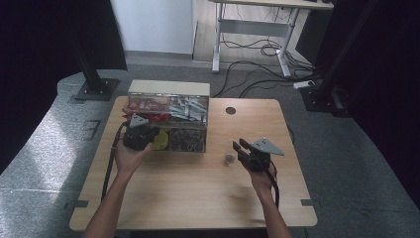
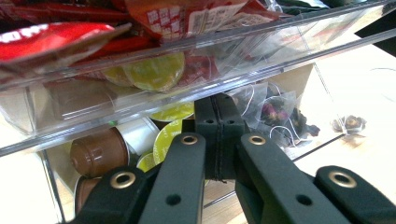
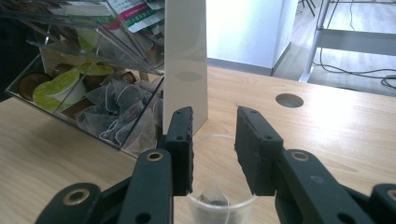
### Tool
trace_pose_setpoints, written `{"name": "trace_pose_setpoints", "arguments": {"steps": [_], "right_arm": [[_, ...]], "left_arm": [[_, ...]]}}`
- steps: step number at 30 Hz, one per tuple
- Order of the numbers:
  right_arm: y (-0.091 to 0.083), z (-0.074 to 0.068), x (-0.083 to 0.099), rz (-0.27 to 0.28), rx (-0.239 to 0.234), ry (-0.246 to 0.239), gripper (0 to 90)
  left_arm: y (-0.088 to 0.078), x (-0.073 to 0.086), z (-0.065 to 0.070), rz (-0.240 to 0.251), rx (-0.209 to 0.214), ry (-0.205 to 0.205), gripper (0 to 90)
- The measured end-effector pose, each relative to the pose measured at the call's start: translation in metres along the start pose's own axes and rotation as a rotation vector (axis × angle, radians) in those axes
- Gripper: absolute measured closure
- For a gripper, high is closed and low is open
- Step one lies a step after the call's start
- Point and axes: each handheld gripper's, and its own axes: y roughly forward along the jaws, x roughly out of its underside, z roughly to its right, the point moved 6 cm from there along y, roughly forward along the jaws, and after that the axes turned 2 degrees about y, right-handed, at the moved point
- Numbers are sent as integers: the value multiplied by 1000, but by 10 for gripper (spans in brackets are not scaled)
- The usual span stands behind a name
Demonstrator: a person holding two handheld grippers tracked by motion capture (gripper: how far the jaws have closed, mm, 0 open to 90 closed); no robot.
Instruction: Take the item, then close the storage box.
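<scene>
While the jaws part above the glass, a tea bag sits at the bottom of the cup — the drop looks done.

Right gripper (image 3: 212, 154): jaws narrowly apart with nothing pressed between them, poised just over the rim of the clear plastic cup (image 3: 222, 205); no earlier picture needed to see the pads stand free of the rim.

Tea bag (image 3: 212, 193): a pyramid sachet lying inside the cup, directly below the gap between the jaws.

Left gripper (image 2: 219, 135): jaws pressed together on nothing, its tip just beside the lower front edge of the clear acrylic organiser (image 1: 168, 111), ahead of it green-lidded coffee capsules (image 2: 170, 135) and brown capsules (image 2: 100, 149).

Step in hand: clearing away from the cup — best done, by my judgement, with a straight lift so neither pad clips the light rim and tips it.

Surface: pale wooden table (image 1: 198, 193) with a round cable hole (image 1: 231, 110) beyond the right gripper.

Room: grey floor, dark curtains either side, a white desk frame (image 1: 252, 29) and loose cables (image 1: 257, 49) beyond.
</scene>
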Motion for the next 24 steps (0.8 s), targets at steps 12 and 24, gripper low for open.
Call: {"name": "trace_pose_setpoints", "arguments": {"steps": [12, 24], "right_arm": [[-10, 0, 7, 3, -16, 9, 654], [-18, 4, 21, -10, -6, 26, 654]], "left_arm": [[-1, 3, 4, 1, 12, 2, 900], [-3, 17, 0, -1, 19, -23, 900]]}}
